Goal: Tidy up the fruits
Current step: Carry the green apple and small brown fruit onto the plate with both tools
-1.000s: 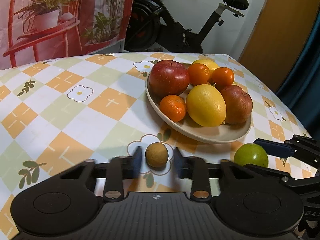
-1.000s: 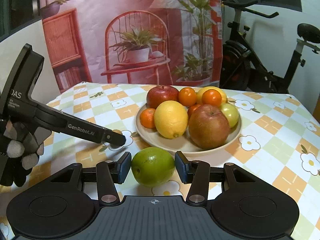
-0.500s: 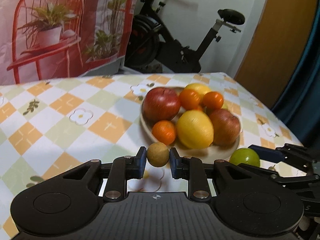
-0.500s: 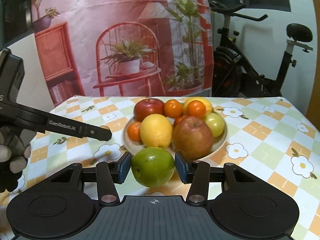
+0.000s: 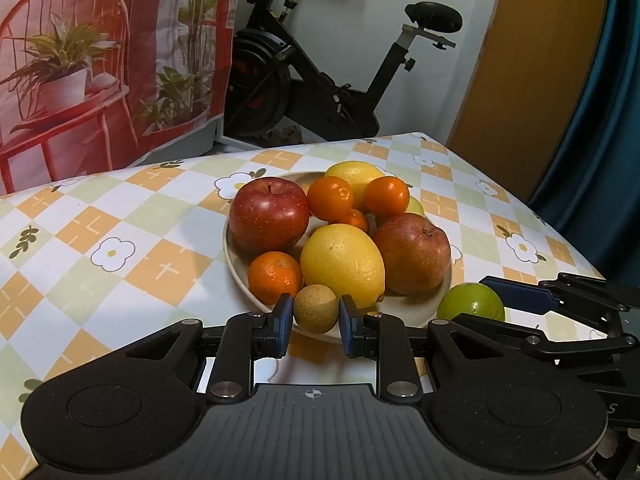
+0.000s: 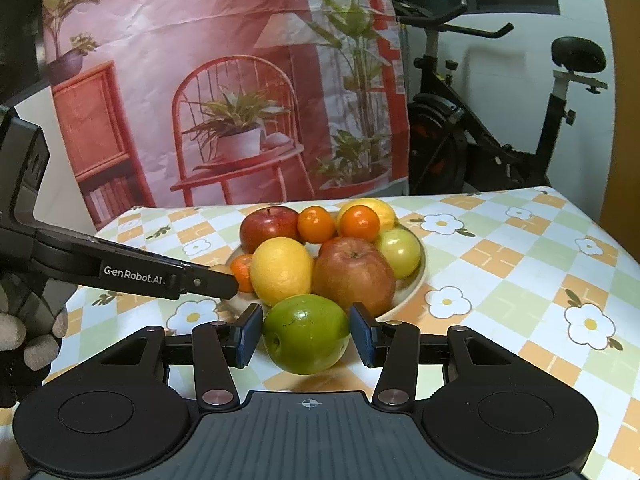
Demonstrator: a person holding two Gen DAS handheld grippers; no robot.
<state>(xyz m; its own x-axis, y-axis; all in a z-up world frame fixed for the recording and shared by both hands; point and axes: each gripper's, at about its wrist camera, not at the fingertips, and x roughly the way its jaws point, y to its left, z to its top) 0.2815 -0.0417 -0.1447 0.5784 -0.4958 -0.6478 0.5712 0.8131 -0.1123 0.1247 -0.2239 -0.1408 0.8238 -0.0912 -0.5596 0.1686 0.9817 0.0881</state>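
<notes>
Both fruits now lifted off table: left gripper (image 5: 315,322) clamps small brown fruit (image 5: 315,309), right gripper (image 6: 306,334) clamps green apple (image 6: 306,334); plate (image 5: 412,307) next.

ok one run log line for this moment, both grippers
left gripper: shut on small tan fruit | right gripper: shut on green apple | plate: full

The worktop (image 5: 120,240) wears a checked cloth of orange, green and white squares with daisies. A cream plate (image 6: 416,276) heaped with fruit rests directly on it, near its middle.
</notes>
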